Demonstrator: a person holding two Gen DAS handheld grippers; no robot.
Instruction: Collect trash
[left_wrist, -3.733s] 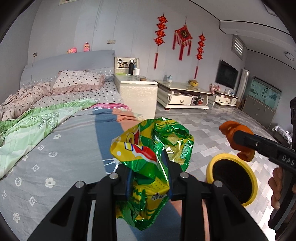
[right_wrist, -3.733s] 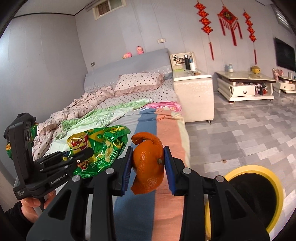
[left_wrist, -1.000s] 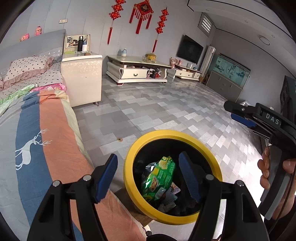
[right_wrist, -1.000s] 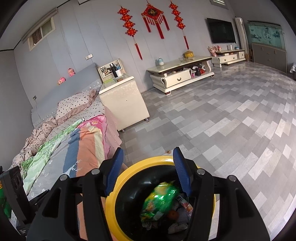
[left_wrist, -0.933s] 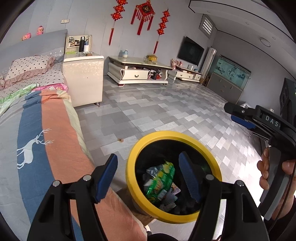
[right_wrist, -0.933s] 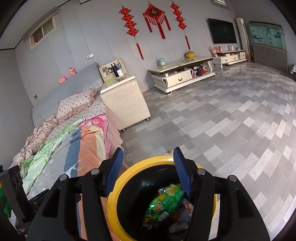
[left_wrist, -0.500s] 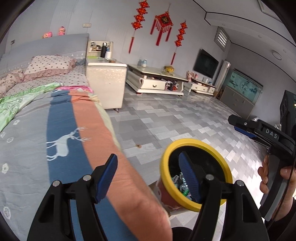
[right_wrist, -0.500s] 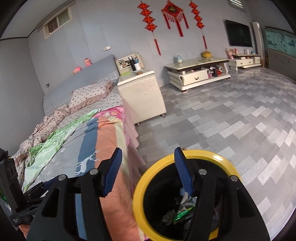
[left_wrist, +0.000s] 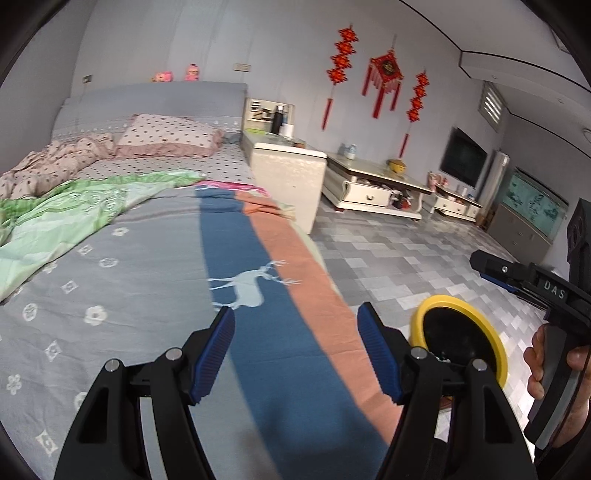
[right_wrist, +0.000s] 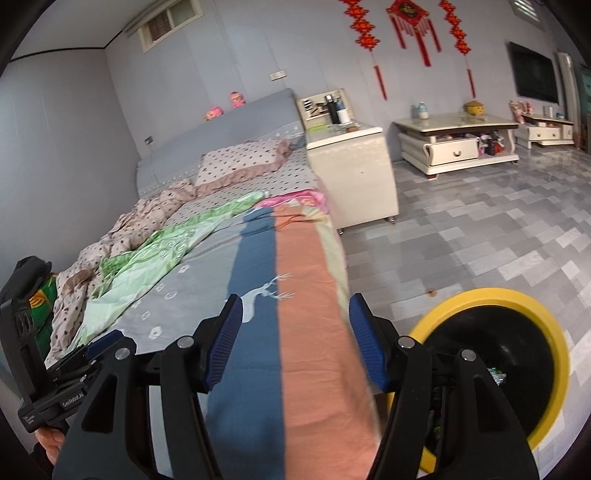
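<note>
Both grippers are empty. The left gripper (left_wrist: 295, 334) has its jaws wide apart with nothing between them, and it points over the bed (left_wrist: 110, 288). The right gripper (right_wrist: 295, 323) also has its jaws wide, and they have just been opening a little more, with nothing between them.

The trash bin (right_wrist: 517, 302) stands on the floor just beside the bed. It is black inside with a yellow rim. A bit of green wrapper (right_wrist: 496, 374) shows low down in the bin, so some trash is already in there.

No more trash can be seen on the part of the bed in view. There is only the blanket (left_wrist: 236, 266) with the deer on it, the green quilt (left_wrist: 66, 218) and a pillow (left_wrist: 170, 134). So the next piece probably has to be looked for first.

A wrapper like the one in the bin is light, thin and crinkly. It bends and slips easily, so it is best to pinch it where it is bunched up and thick, not at a flat edge. It will not break. The person's hand (left_wrist: 546, 365) holds the other gripper's handle at the right of the left view.
</note>
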